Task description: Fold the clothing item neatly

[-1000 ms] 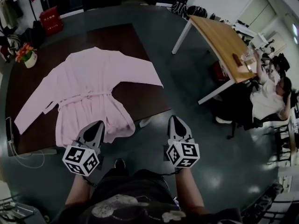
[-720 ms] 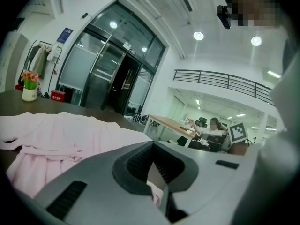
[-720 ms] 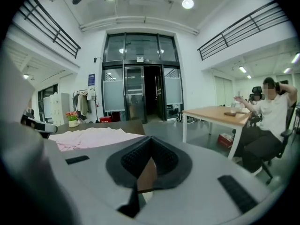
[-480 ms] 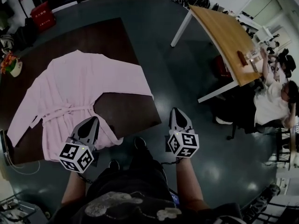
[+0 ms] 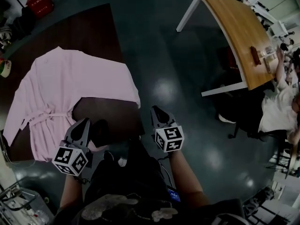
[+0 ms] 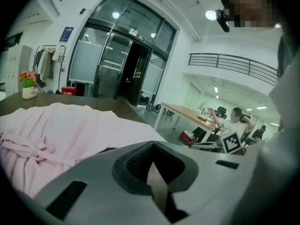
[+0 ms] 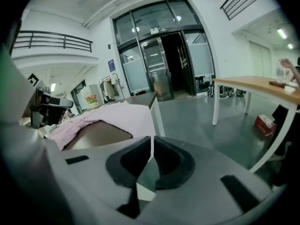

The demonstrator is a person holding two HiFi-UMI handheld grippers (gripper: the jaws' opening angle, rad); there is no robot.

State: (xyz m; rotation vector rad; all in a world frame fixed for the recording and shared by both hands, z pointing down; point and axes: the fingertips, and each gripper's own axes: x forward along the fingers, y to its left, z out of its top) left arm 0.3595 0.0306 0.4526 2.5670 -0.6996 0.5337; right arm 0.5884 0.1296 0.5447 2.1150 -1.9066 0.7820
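Note:
A pink robe (image 5: 70, 90) lies spread flat on a dark brown table (image 5: 93, 32), sleeves out and belt tied across the waist. My left gripper (image 5: 85, 123) hovers at the table's near edge, just by the robe's lower hem, jaws shut and empty. My right gripper (image 5: 154, 109) hangs over the floor off the table's near right corner, also shut on nothing. In the left gripper view the robe (image 6: 56, 130) lies just beyond the closed left gripper (image 6: 151, 145). In the right gripper view the robe (image 7: 117, 118) and table (image 7: 142, 99) lie ahead left of the closed right gripper (image 7: 151, 144).
A long wooden table (image 5: 234, 27) stands to the right, with seated people (image 5: 281, 111) behind it. A red basket (image 5: 40, 3) and a flower pot (image 5: 3, 67) sit at the far left. Dark glossy floor (image 5: 164, 78) runs between the two tables.
The view has swung right, so the robe and table now sit further left. Both grippers have come closer to the table's near edge. Their jaws stay shut.

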